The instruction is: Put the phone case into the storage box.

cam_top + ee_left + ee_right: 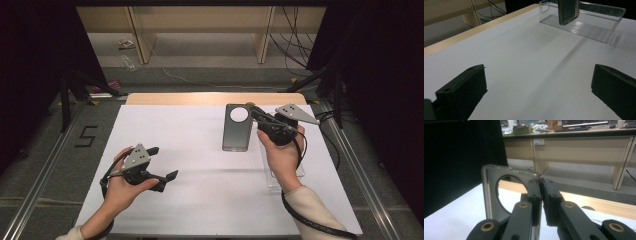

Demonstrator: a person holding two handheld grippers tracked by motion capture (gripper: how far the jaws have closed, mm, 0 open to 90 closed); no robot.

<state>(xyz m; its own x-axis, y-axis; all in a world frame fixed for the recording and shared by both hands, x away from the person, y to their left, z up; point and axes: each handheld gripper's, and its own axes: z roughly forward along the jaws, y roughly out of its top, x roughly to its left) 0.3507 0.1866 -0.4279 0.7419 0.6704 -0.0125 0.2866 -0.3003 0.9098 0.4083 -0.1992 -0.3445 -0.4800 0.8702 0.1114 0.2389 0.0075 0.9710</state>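
The white table (200, 200) fronted wooden desks (200, 22); the right gripper (256, 114) clamped a phone case (237, 135), the left gripper (162, 165) gaped.

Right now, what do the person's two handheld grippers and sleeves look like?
Both the left gripper and the right gripper are matte black with two blocky jaws, brass-coloured pivot pins and a grey three-cornered plate on top. A black cable trails from each. The person wears cream long sleeves.

Your high view looked forward and down over the whole table (200, 165); your left gripper view skimmed low across it toward the clear tray (599, 27); your right gripper view sat close behind the phone case (491, 192), which all three views shared
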